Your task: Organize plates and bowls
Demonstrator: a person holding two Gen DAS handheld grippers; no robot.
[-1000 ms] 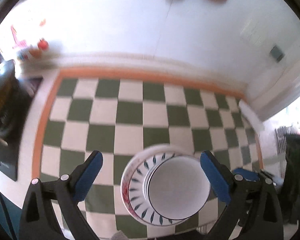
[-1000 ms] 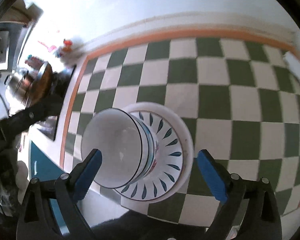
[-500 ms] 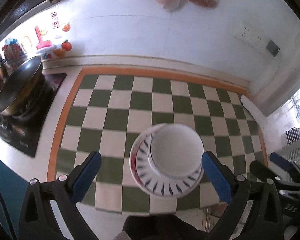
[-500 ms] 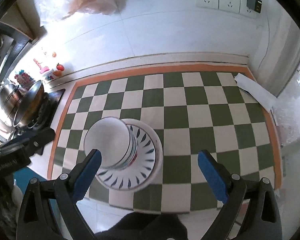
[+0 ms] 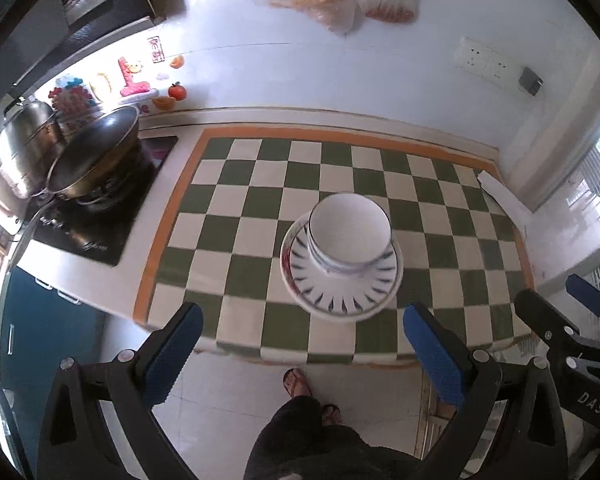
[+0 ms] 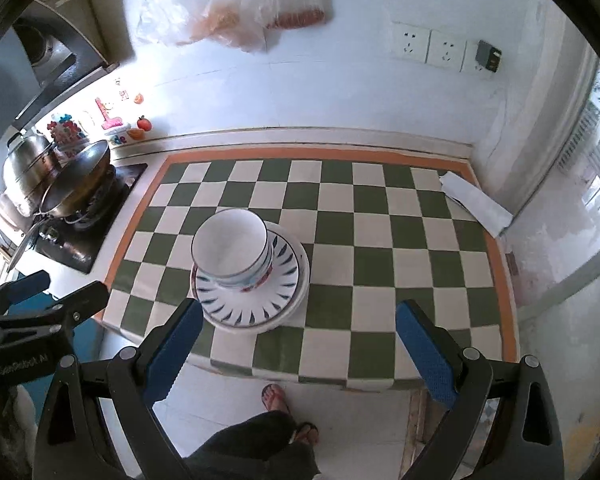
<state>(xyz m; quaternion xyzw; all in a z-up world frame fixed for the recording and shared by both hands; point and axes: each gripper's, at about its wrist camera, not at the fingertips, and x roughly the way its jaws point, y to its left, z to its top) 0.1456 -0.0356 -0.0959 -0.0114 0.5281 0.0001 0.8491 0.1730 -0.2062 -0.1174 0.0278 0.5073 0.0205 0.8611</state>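
nearest, the left gripper (image 5: 303,346) and right gripper (image 6: 298,344) both hang wide open with nothing in them, held above the floor short of the counter edge. beyond, on the checked mat (image 6: 380,264) near its front left, bowls (image 6: 230,246) sit nested on stacked plates (image 6: 256,300). the stacking looks done; next likely means no grip, only leaving the pile alone. bowls white with blue rim, plates blue-dashed

The surface (image 6: 380,248) had green and white squares. A stack of plates (image 6: 252,304) and a white folded paper (image 6: 476,204) lay on it.
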